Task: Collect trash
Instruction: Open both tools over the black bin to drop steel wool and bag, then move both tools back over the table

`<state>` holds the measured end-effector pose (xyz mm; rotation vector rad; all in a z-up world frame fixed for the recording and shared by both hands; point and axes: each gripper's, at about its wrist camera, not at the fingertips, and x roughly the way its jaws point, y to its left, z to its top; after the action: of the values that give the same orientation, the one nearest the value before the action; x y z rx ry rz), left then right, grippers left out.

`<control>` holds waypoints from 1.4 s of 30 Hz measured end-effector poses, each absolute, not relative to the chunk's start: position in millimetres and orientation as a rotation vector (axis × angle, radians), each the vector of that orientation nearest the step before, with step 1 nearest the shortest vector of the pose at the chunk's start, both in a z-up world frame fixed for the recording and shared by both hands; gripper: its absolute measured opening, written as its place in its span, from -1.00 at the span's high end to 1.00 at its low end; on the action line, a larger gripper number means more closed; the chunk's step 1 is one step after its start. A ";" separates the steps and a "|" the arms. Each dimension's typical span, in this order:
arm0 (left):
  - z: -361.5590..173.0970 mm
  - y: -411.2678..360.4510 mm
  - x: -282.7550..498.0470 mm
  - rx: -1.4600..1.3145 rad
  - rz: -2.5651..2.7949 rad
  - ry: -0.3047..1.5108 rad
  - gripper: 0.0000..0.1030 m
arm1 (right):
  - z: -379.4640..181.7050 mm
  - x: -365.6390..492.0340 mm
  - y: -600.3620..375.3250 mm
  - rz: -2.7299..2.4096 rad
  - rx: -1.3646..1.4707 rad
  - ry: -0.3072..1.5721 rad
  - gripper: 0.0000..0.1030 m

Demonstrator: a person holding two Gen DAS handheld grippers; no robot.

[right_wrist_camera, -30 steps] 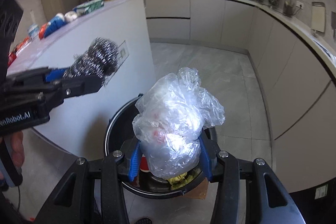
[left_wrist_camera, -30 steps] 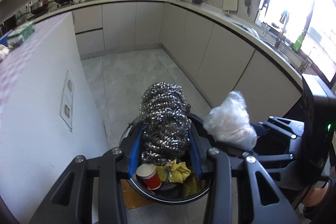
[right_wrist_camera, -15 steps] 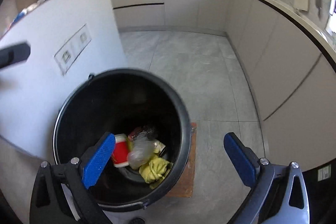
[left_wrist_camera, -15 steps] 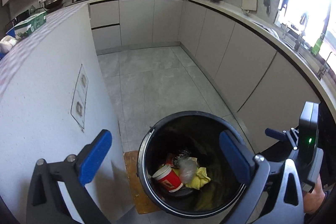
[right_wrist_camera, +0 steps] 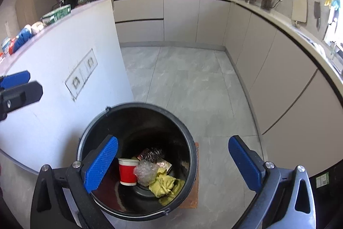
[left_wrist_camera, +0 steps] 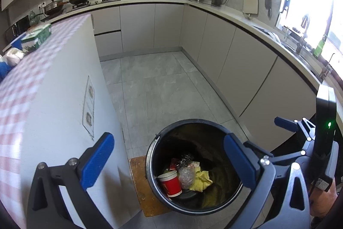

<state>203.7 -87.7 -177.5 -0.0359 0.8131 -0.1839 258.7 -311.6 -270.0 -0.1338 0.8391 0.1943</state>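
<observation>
A black round bin (left_wrist_camera: 150, 156) stands on the floor below both grippers. Inside lie a red paper cup (left_wrist_camera: 170, 182), a crumpled clear plastic bag (left_wrist_camera: 186, 177), a steel wool scourer (left_wrist_camera: 185, 159) and a yellow cloth (left_wrist_camera: 201, 181). My left gripper (left_wrist_camera: 167, 137) hangs over the bin's left side, open wide and empty. My right gripper (right_wrist_camera: 173, 140) is open wide above the bin (right_wrist_camera: 137, 105), also empty. The right wrist view shows the cup (right_wrist_camera: 127, 172), bag (right_wrist_camera: 145, 172), scourer (right_wrist_camera: 153, 152) and cloth (right_wrist_camera: 166, 185) at the bottom.
A white island counter (left_wrist_camera: 53, 100) with a pink checked top and wall sockets (left_wrist_camera: 89, 104) stands close on the bin's left. A brown mat (left_wrist_camera: 141, 186) lies under the bin. Beige cabinets (left_wrist_camera: 246, 70) run along the right. Grey tiled floor (left_wrist_camera: 160, 83) stretches ahead.
Both grippers have opened. The scourer has left the left jaws and the plastic bag the right jaws; both now lie in the bin. The right gripper has swung over the bin.
</observation>
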 end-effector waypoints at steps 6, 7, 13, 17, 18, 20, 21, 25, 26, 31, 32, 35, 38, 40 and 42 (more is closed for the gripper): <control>-153.7 -71.9 193.8 -0.031 -0.170 0.774 -0.99 | -235.7 246.7 -292.9 0.162 -0.126 0.800 -1.00; -150.9 -68.8 192.4 -0.035 -0.172 0.765 -0.99 | -229.8 243.4 -289.0 0.159 -0.123 0.792 -1.00; -141.7 -54.4 186.4 -0.039 -0.180 0.751 -0.99 | -211.2 229.3 -274.5 0.138 -0.125 0.775 -1.00; -137.3 -46.5 181.8 -0.047 -0.191 0.741 -0.99 | -207.6 223.3 -269.1 0.124 -0.127 0.783 -1.00; -136.3 -44.5 181.2 -0.051 -0.196 0.742 -0.99 | -206.2 221.8 -267.7 0.120 -0.127 0.782 -1.00; -133.8 -40.8 180.6 -0.055 -0.194 0.745 -0.99 | -204.6 219.1 -264.7 0.119 -0.123 0.782 -1.00; -131.1 -36.2 178.2 -0.054 -0.192 0.740 -0.99 | -202.7 217.9 -263.0 0.117 -0.123 0.781 -1.00; -123.3 -22.1 169.9 -0.052 -0.167 0.711 -0.99 | -194.2 212.8 -254.2 0.115 -0.115 0.768 -1.00; -120.8 -16.7 166.7 -0.057 -0.153 0.700 -0.99 | -190.9 211.5 -251.4 0.118 -0.111 0.762 -1.00; -115.5 11.1 157.8 -0.080 -0.106 0.692 -0.99 | -174.9 209.4 -233.4 0.133 -0.077 0.735 -1.00; -114.8 16.3 155.8 -0.082 -0.096 0.688 -0.99 | -172.9 210.1 -229.9 0.139 -0.072 0.734 -1.00; -111.0 39.4 147.6 -0.105 -0.051 0.673 -1.00 | -164.3 211.4 -210.4 0.178 -0.062 0.731 -1.00; -108.9 67.1 139.4 -0.124 -0.003 0.680 -1.00 | -155.9 210.7 -185.9 0.210 -0.069 0.716 -1.00; -109.1 83.4 133.9 -0.121 0.031 0.684 -1.00 | -151.9 210.5 -166.8 0.236 -0.069 0.712 -1.00; -110.8 102.7 129.6 -0.117 0.066 0.700 -1.00 | -148.7 210.6 -149.0 0.257 -0.076 0.705 -1.00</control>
<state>129.6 102.7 -110.8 -0.1167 0.7003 0.0655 210.6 -149.0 -148.7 -0.0756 0.7047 0.2573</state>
